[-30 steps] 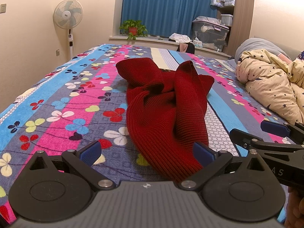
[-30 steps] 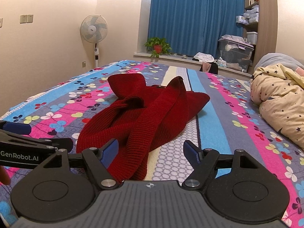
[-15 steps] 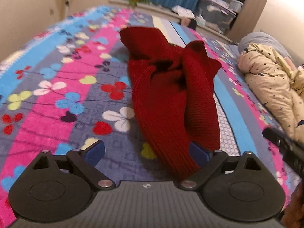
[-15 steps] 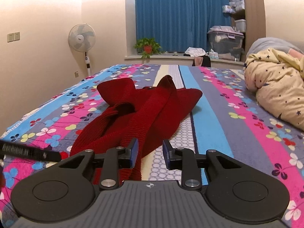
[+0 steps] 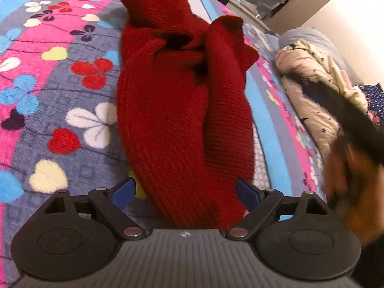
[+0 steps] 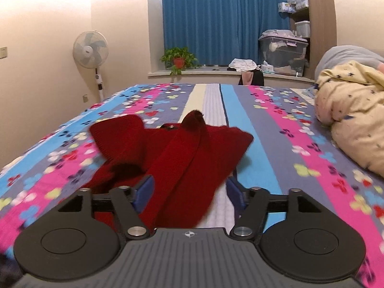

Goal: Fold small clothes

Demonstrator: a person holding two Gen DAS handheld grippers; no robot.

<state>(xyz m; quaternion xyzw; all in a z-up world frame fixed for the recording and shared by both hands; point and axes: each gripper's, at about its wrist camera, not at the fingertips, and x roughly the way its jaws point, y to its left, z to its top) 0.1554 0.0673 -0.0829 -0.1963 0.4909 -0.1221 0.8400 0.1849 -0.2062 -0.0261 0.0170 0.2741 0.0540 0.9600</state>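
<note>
A dark red knit sweater [image 5: 177,110] lies crumpled lengthwise on the flowered bedspread [image 5: 60,96]. My left gripper [image 5: 186,192] points down at its near end. The jaws are closing with that end between the blue pads [image 5: 123,193]; the left pad stands clear of the knit and the right one is at its edge. In the right wrist view the sweater [image 6: 187,148] lies just ahead. My right gripper [image 6: 189,192] is low over it with its jaws opening, a long fold lying between its pads [image 6: 144,190] without being squeezed.
A star-patterned beige quilt [image 6: 355,120] is bunched at the bed's right side. Beyond the bed are a standing fan [image 6: 90,49], a potted plant [image 6: 178,58] on the sill and a storage box [image 6: 283,55]. A blurred hand [image 5: 355,168] shows at the left view's right edge.
My left gripper tipped downward and came in over the sweater's near end, narrowing a little. My right gripper slid sideways onto the sweater; its jaws pinched nearly together, then spread again.
</note>
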